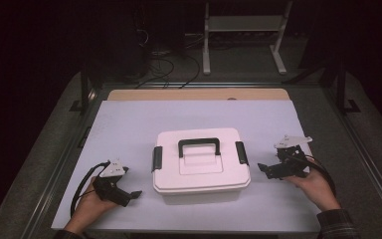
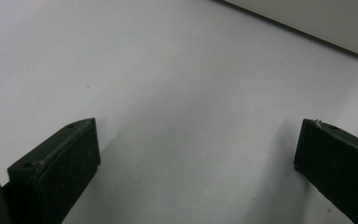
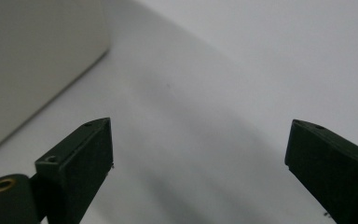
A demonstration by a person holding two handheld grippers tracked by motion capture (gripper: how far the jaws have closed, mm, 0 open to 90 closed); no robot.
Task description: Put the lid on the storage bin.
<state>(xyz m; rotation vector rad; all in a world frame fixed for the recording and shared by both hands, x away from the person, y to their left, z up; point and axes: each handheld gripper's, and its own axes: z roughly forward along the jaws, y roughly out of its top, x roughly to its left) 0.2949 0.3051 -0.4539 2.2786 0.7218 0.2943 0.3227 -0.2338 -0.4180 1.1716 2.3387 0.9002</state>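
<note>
A white lidded box [image 1: 201,166] with a black carry handle [image 1: 199,146] and a black latch on each side sits in the middle of the white table sheet [image 1: 199,117]. My left gripper [image 1: 134,194] rests low at the box's left front, open, nothing between its jaws. In the left gripper view the open gripper [image 2: 196,154] points at bare sheet, with the box's edge [image 2: 326,23] at the top right. My right gripper [image 1: 263,169] is to the right of the box, open and pointing toward it. The right gripper view has the gripper [image 3: 198,158] over the sheet and the box wall [image 3: 32,60] at the left.
The sheet lies on a wooden tabletop [image 1: 199,94] whose far edge shows. Dark floor, cables [image 1: 166,67] and a white metal stand [image 1: 243,35] lie beyond the table. Black frame rails [image 1: 363,149] run along both sides.
</note>
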